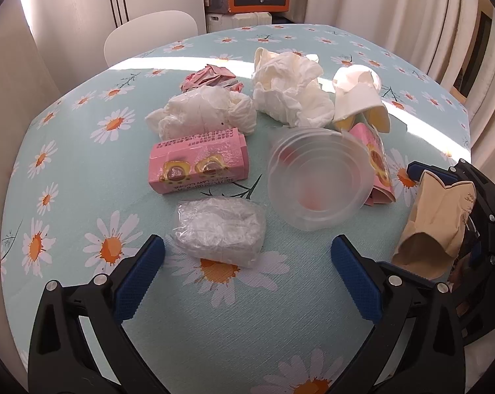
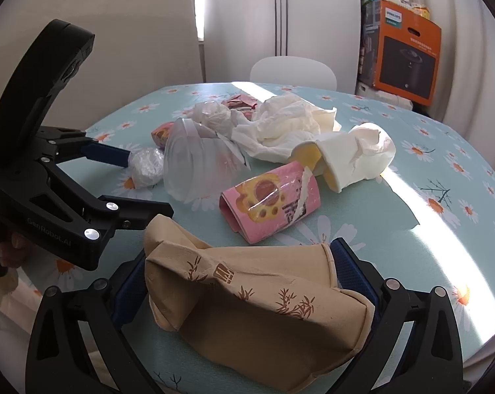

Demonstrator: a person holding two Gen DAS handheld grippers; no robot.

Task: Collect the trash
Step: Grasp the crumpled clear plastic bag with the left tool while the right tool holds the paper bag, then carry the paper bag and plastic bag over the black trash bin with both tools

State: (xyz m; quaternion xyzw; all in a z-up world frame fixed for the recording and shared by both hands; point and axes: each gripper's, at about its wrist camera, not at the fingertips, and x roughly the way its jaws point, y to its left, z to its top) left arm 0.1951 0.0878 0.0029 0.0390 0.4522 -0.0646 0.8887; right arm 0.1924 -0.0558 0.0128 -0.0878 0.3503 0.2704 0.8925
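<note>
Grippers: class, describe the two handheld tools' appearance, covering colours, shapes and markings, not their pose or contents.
Both the left gripper and right gripper have black, open-framed angular bodies, silver round bolts and blue textured fingertip pads. The left one's side reads "GenRobot.AI".

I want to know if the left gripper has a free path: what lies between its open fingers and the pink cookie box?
In the left wrist view, a crumpled clear plastic wrap bundle lies between the left gripper and the pink cookie box, on the daisy tablecloth.
</note>
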